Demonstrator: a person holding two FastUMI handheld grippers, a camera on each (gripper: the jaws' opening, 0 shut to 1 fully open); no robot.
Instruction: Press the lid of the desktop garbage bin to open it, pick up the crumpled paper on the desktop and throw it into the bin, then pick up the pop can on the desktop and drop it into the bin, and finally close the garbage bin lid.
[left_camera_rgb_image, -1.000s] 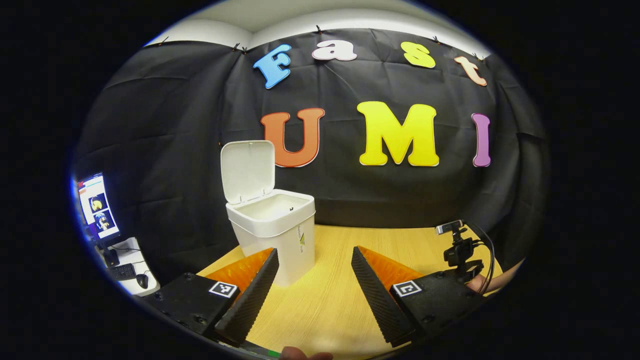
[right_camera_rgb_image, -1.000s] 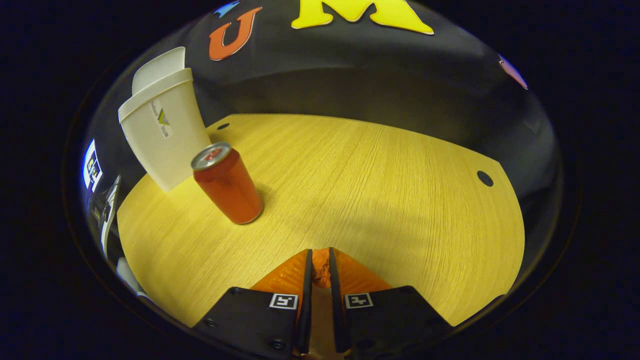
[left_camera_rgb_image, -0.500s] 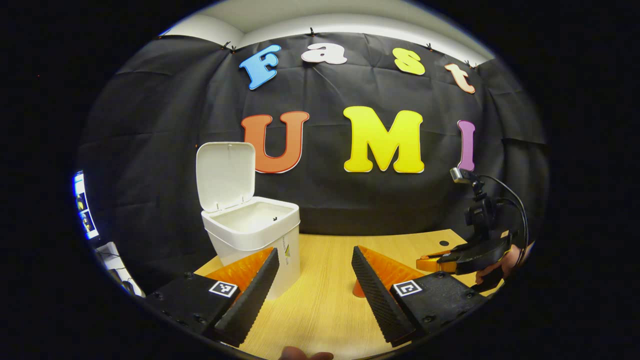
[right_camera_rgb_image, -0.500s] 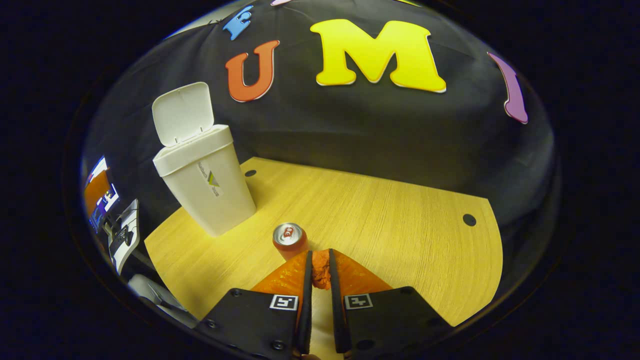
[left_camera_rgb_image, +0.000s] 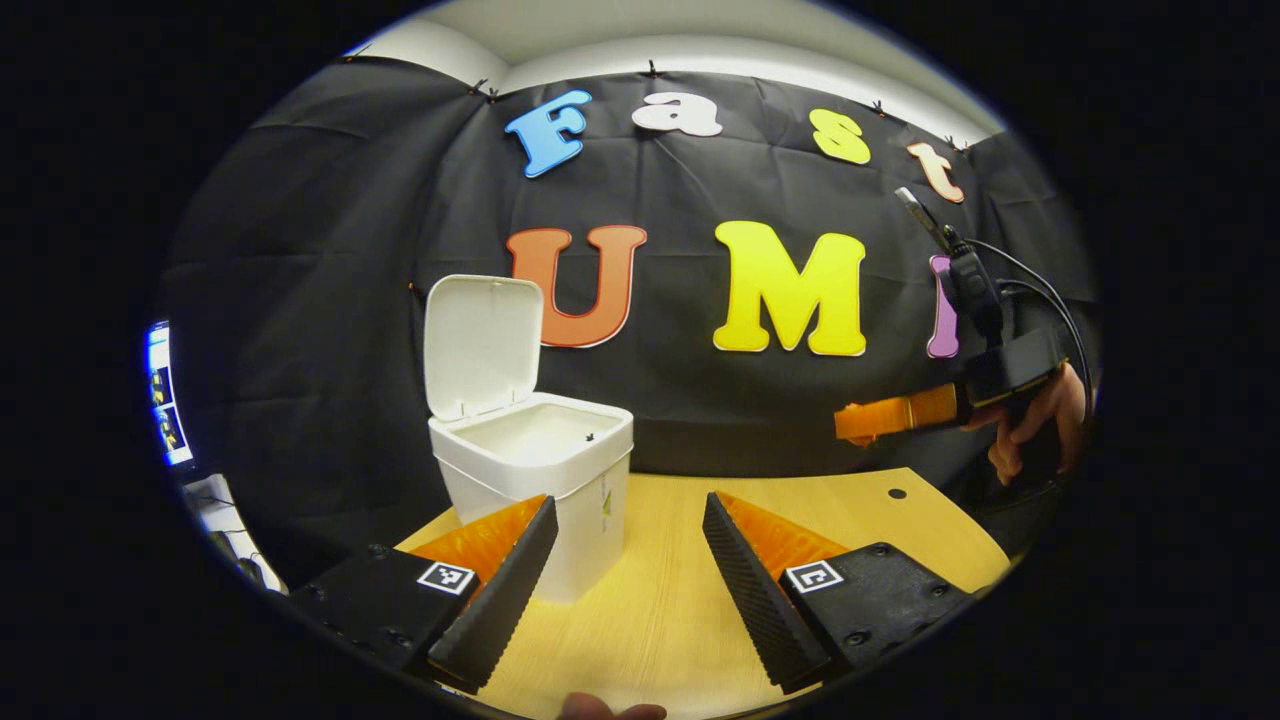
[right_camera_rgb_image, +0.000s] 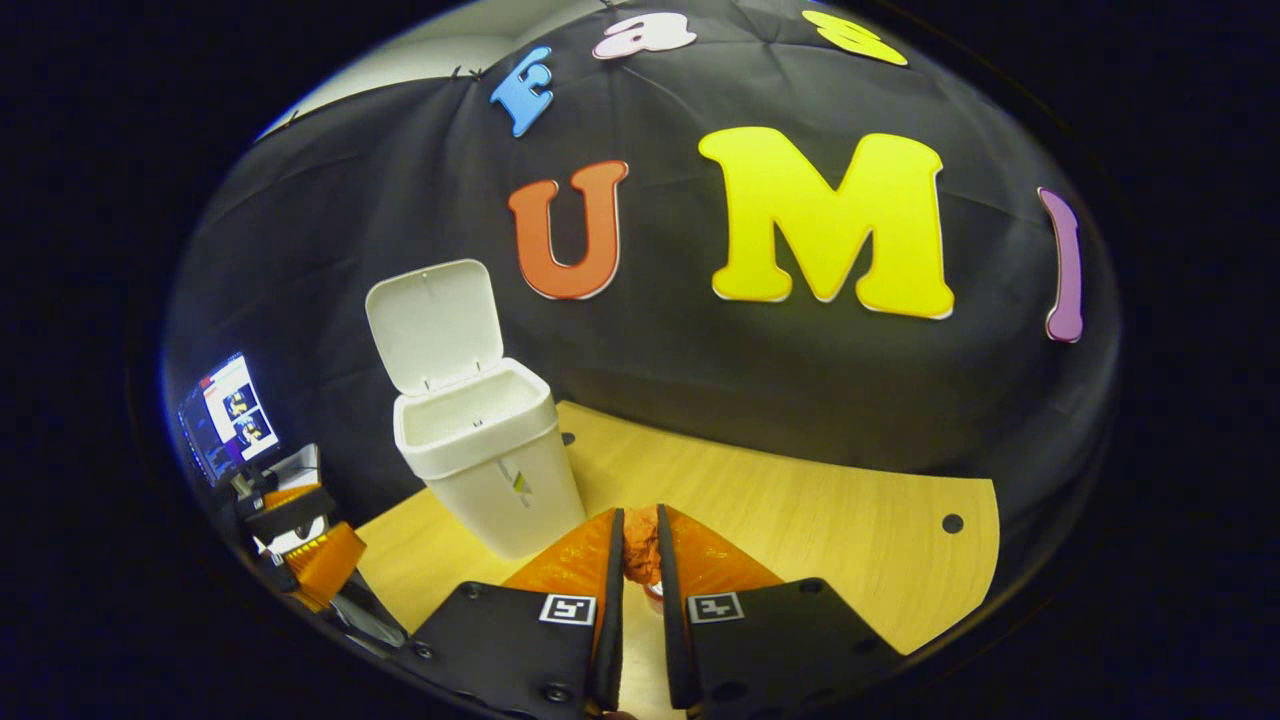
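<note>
Behind bin (right_camera_rgb_image: 485, 455), monitor (right_camera_rgb_image: 228, 412); lid (right_camera_rgb_image: 436, 322) upright, table (right_camera_rgb_image: 850, 560) beneath.

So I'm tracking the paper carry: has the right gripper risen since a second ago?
Yes. In the left gripper view, the right gripper has climbed from table level to high against the wall.

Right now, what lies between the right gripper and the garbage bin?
Bare wooden tabletop, seen in the right gripper view: nothing stands between the right gripper, shut on the crumpled paper, and the open garbage bin.
</note>
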